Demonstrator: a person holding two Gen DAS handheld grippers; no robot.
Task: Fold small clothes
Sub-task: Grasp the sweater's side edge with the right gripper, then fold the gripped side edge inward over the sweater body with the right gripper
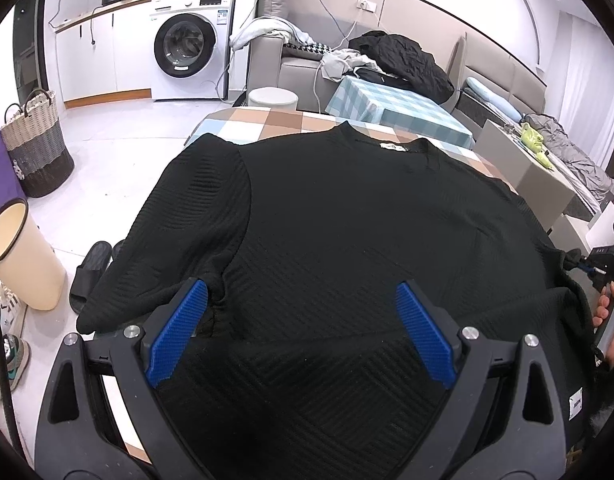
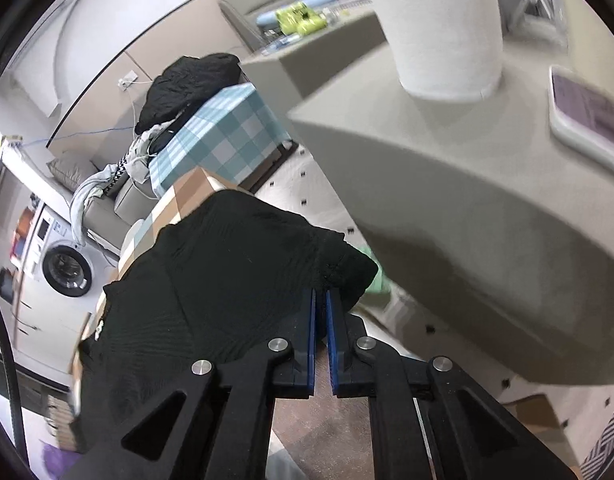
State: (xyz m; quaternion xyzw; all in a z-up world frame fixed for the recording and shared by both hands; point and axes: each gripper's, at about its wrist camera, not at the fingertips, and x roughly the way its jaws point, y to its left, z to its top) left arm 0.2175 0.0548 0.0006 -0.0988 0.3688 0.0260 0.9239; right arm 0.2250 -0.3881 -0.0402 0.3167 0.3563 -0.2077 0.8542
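Note:
A black ribbed short-sleeved top [image 1: 347, 232] lies spread flat on a checked table [image 1: 267, 120], neck label at the far side. My left gripper [image 1: 301, 292] is open, its blue pads [image 1: 179, 332] wide apart just above the hem area near the left sleeve. My right gripper [image 2: 321, 294] is shut on the edge of the right sleeve of the black top [image 2: 235, 272] and holds it at the table's right side. It also shows in the left wrist view [image 1: 587, 268], with a hand behind it.
A beige cabinet [image 2: 487, 220] with a white cylinder stands close to the right gripper. A second checked table [image 1: 395, 108] with dark clothes lies beyond. A cream bin [image 1: 23, 256], slippers [image 1: 91, 272] and a woven basket [image 1: 35, 144] are on the floor at left.

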